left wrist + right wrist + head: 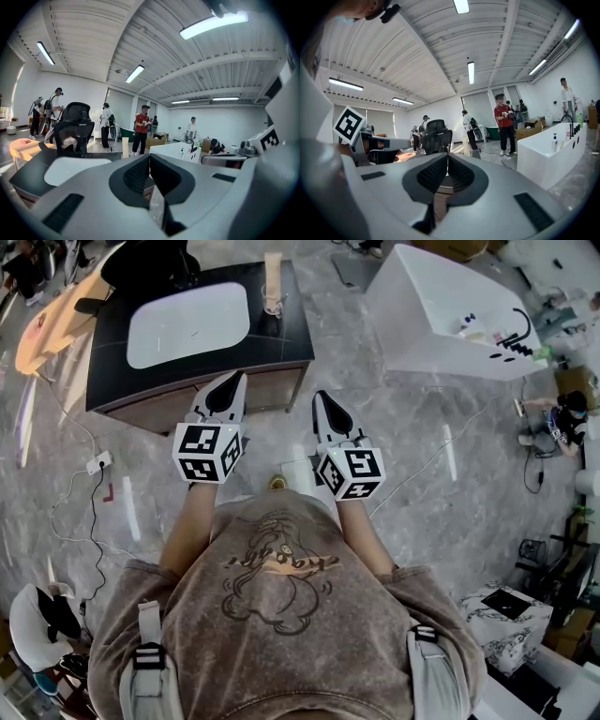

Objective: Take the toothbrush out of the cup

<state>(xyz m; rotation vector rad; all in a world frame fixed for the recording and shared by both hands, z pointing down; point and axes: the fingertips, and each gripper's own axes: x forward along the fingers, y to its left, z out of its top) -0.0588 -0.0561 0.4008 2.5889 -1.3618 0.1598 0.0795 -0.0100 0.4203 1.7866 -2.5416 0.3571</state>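
- Ahead, the dark counter carries the cup by its far edge, right of the basin.
- My left gripper and right gripper both have their jaws pressed together, empty, well short of that cup.

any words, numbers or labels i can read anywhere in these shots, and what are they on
No text reads clearly.
Sweatshirt: a line of lettering across a drawing, upside down in the head view, not legible.
Left marker cube and right marker cube: black-and-white square patterns only, no words.
Bottle on the white tub: label too small to read.
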